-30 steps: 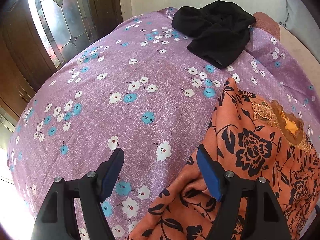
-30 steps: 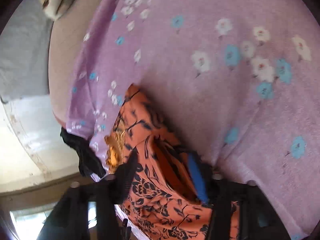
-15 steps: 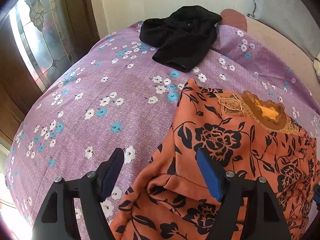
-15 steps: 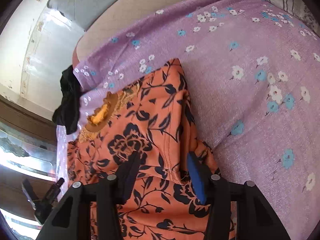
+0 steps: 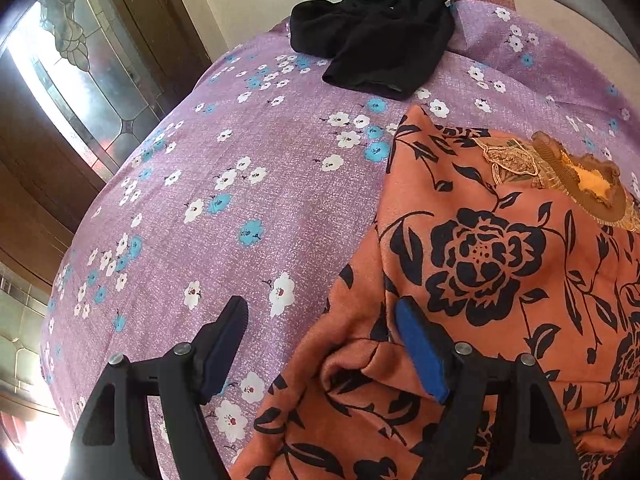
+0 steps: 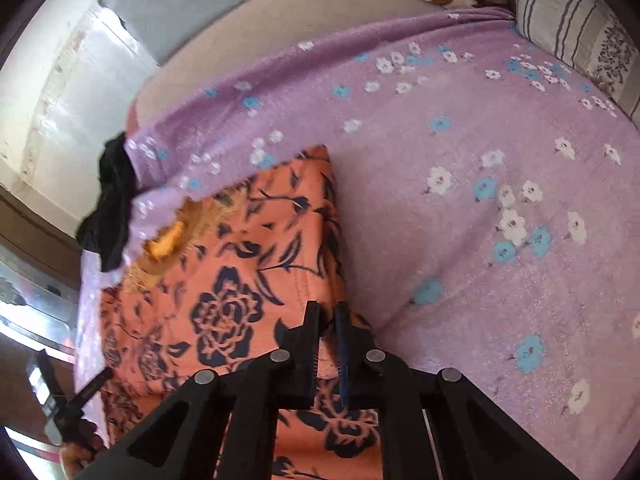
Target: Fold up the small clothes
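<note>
On the purple floral bedsheet (image 5: 248,184), the orange floral garment (image 5: 500,264) lies spread, its near portion cut off by the lower frame edge in both wrist views. Its embroidered neckline (image 5: 576,176) sits at the far right in the left view; the same patch is blurred in the right view. A black garment (image 5: 376,36) lies bunched at the far edge of the sheet, well apart from the orange one. No brand, label or writing can be read anywhere.

Left gripper (image 5: 320,344): jaws wide apart, the right pad over a raised fold of orange cloth, the left pad over bare sheet; contact cannot be confirmed. Right gripper (image 6: 327,344): jaws drawn nearly together at the garment's right edge, cloth pinched between them.

Half a second ago the right jaws stood open over that edge; they have since closed. The left gripper has shifted slightly left.

A striped pillow (image 6: 576,40) lies at the far right corner.
</note>
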A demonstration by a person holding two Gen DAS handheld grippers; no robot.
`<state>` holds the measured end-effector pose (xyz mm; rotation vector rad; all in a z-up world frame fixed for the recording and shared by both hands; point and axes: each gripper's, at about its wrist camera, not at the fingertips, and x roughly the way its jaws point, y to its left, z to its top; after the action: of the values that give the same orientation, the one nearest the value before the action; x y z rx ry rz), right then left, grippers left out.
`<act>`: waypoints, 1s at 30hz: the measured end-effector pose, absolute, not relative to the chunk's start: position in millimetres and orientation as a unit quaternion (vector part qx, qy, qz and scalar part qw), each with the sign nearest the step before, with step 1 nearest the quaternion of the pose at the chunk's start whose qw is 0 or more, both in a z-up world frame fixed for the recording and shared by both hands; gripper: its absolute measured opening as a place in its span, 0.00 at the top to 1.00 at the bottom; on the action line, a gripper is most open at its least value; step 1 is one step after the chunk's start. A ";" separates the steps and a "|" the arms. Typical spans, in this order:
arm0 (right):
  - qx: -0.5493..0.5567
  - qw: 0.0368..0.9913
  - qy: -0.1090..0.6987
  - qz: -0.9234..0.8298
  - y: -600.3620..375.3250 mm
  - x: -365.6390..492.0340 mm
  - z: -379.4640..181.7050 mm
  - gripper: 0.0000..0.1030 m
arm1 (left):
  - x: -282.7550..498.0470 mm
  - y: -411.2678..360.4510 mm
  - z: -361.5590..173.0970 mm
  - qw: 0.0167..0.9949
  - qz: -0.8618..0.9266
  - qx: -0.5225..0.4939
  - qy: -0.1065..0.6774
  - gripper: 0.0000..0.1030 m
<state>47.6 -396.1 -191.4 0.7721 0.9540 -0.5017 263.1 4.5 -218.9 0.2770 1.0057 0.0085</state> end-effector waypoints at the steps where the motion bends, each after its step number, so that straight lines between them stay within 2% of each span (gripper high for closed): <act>1: 0.372 0.776 0.449 -0.240 -401.3 44.8 -199.5 0.93 | 262.8 4.1 -217.6 0.867 0.005 0.134 0.480 0.24; 4: 0.389 0.778 0.427 -0.248 -411.3 32.6 -191.3 0.89 | 259.9 5.5 -209.1 0.874 0.003 0.125 0.469 0.24; 7: 0.338 0.843 0.340 -0.243 -399.9 29.1 -152.2 0.89 | 249.4 1.3 -187.0 0.899 -0.019 0.110 0.423 0.25; 10: 0.296 0.880 0.313 -0.199 -378.7 46.2 -140.1 0.89 | 240.5 -12.8 -179.3 0.904 -0.072 0.102 0.408 0.24; 13: 0.277 0.884 0.341 -0.161 -360.5 73.2 -154.5 0.89 | 237.0 -33.0 -195.4 0.883 -0.115 0.125 0.437 0.24; 17: 0.256 0.842 0.450 -0.151 -349.0 97.4 -202.7 0.89 | 241.3 -45.2 -230.0 0.850 -0.094 0.178 0.487 0.23; 19: 0.268 0.845 0.439 -0.148 -352.3 93.7 -204.5 0.91 | 245.4 -39.0 -226.7 0.852 -0.089 0.159 0.491 0.19; 21: 0.276 0.841 0.440 -0.149 -355.5 91.7 -197.1 0.90 | 246.9 -32.5 -219.9 0.858 -0.092 0.134 0.486 0.19; 26: 0.262 0.878 0.381 -0.121 -342.3 91.3 -174.7 0.89 | 235.1 -39.9 -203.0 0.877 -0.118 0.119 0.450 0.19; 30: 0.263 0.860 0.427 -0.097 -327.2 109.5 -191.3 0.89 | 227.8 -59.6 -216.1 0.861 -0.141 0.154 0.463 0.19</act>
<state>109.5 -327.2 -191.3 0.5518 0.8967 -0.2041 227.8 -59.6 -216.1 0.3233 0.9709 -0.2963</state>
